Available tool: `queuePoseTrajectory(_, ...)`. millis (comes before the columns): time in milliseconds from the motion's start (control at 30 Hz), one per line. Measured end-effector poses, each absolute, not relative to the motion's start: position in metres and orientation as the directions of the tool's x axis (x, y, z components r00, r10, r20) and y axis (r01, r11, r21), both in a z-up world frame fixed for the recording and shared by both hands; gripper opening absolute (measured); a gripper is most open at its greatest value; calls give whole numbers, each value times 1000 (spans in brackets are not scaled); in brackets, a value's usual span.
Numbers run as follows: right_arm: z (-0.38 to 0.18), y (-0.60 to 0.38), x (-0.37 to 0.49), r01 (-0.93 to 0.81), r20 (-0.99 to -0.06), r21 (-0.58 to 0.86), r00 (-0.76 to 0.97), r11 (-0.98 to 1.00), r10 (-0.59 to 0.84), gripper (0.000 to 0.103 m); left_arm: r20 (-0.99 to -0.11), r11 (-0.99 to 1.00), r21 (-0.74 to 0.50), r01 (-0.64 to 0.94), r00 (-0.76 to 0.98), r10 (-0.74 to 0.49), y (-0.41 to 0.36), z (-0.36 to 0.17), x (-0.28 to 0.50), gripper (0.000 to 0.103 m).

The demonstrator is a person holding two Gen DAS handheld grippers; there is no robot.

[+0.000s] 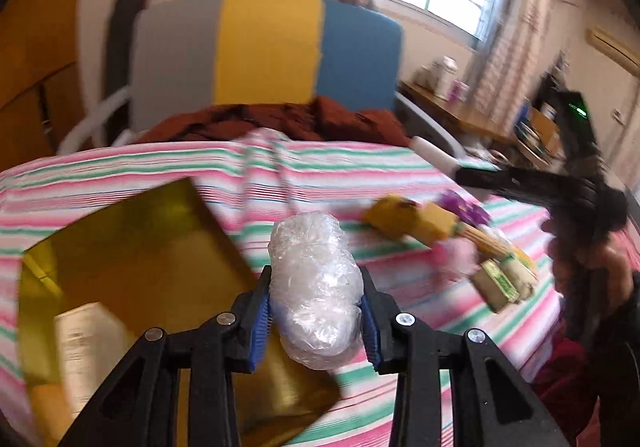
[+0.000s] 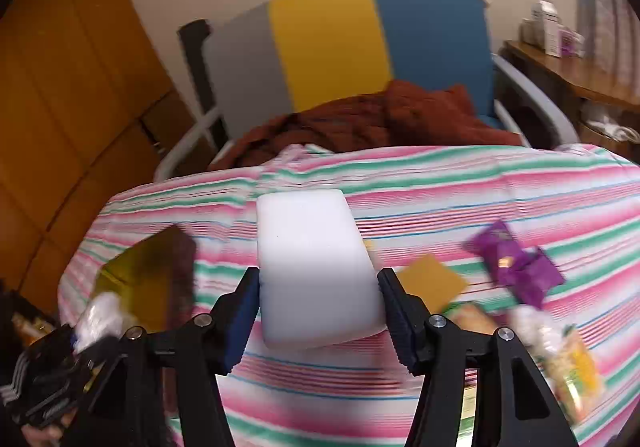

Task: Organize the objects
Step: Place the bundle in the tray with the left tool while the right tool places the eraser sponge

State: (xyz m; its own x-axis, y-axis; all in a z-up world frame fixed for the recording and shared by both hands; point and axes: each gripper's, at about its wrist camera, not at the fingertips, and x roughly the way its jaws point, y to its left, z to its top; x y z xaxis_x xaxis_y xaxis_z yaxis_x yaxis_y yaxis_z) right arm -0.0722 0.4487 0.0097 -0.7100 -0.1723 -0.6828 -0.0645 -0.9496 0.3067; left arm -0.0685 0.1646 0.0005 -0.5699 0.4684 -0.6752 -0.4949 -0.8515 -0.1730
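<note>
My left gripper (image 1: 316, 311) is shut on a clear plastic-wrapped bundle (image 1: 314, 287), held above the striped tablecloth (image 1: 340, 163) beside an open gold box (image 1: 132, 271). My right gripper (image 2: 318, 311) is shut on a white foam block (image 2: 314, 267) over the middle of the tablecloth (image 2: 440, 183). The gold box (image 2: 148, 275) shows at left in the right wrist view, with the left gripper and its bundle (image 2: 98, 317) in front of it. The right gripper's dark body (image 1: 576, 191) appears at the right edge of the left wrist view.
Loose items lie on the right: purple packets (image 2: 516, 267), a yellow card (image 2: 434, 281), snack packs (image 2: 572, 363), yellow boxes (image 1: 412, 221) and green-labelled packs (image 1: 504, 281). A grey, yellow and blue chair (image 2: 340, 39) with brown cloth (image 2: 372, 123) stands behind the table. A wooden desk (image 2: 576, 75) stands at right.
</note>
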Motion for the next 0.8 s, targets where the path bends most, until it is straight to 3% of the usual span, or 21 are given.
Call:
queuePoseTrajectory(433, 11, 281, -91, 132, -709, 349, -610, -928, -354, 60, -652, -959, -174, -222, -704, 281, 21, 9, -102, 39)
queuePoseTrajectory(533, 4, 250, -97, 145, -704, 368, -601, -918, -377, 71, -676, -968, -149, -200, -694, 247, 9, 0, -108, 47)
queuePoseTrajectory(600, 3, 232, -98, 171, -689, 385, -601, -907, -406, 102, -689, -981, -126, -150, -698, 195, 3, -4, -115, 58)
queuePoseTrajectory(700, 3, 213, -92, 208, -686, 366, -598, -907, -414, 103, -687, -983, -136, -122, -703, 182, -7, -7, -114, 68)
queuePoseTrajectory(800, 0, 205, -85, 221, -703, 324, -594, -920, -391, 103, -686, -985, -143, -99, -707, 171, -17, -9, -109, 69)
